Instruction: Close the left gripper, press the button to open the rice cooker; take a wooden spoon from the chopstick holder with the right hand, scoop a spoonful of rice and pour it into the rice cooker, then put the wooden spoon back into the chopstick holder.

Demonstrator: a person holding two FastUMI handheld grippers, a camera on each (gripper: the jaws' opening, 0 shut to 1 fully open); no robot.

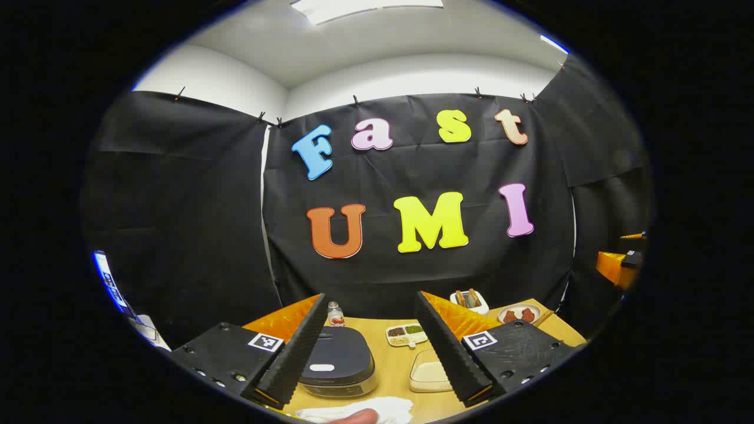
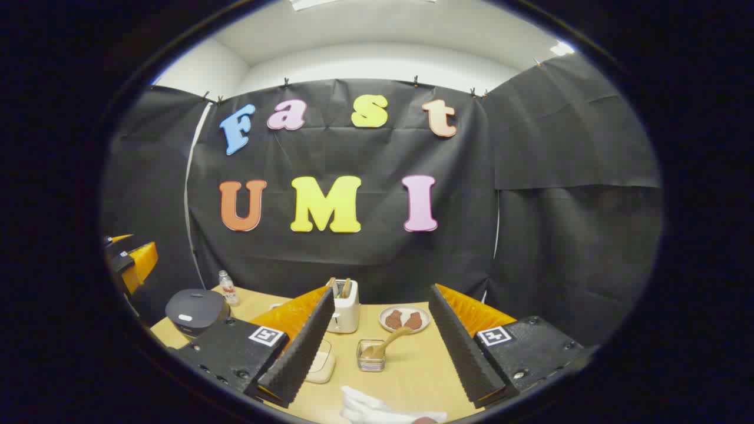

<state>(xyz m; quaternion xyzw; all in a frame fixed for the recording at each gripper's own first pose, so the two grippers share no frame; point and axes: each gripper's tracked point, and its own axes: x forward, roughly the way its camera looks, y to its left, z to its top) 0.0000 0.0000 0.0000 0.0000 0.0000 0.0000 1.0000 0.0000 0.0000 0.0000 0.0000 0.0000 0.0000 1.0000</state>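
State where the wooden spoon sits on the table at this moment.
In the right gripper view the wooden spoon leans in the small clear holder near mid-table, in front of the toaster and the plate.

The left gripper view looks forward and slightly down from above the near edge of the table (image 1: 394,368), facing the black back wall at 12 o'clock. The rice cooker (image 1: 337,359) lies close below, at about 6 o'clock between its own fingers. The right gripper view rides a little further to the right, level with the same wall, and stands farther from the cooker (image 2: 196,309), which sits out at 8 o'clock. The chopstick holder (image 2: 371,355) lies near at 6 o'clock. Both views share the tabletop, the toaster (image 1: 469,301) (image 2: 344,312), the plate (image 1: 519,314) (image 2: 404,318), the small bottle (image 1: 335,314) (image 2: 227,288) and the white cloth (image 1: 377,409) (image 2: 377,407) at the near edge
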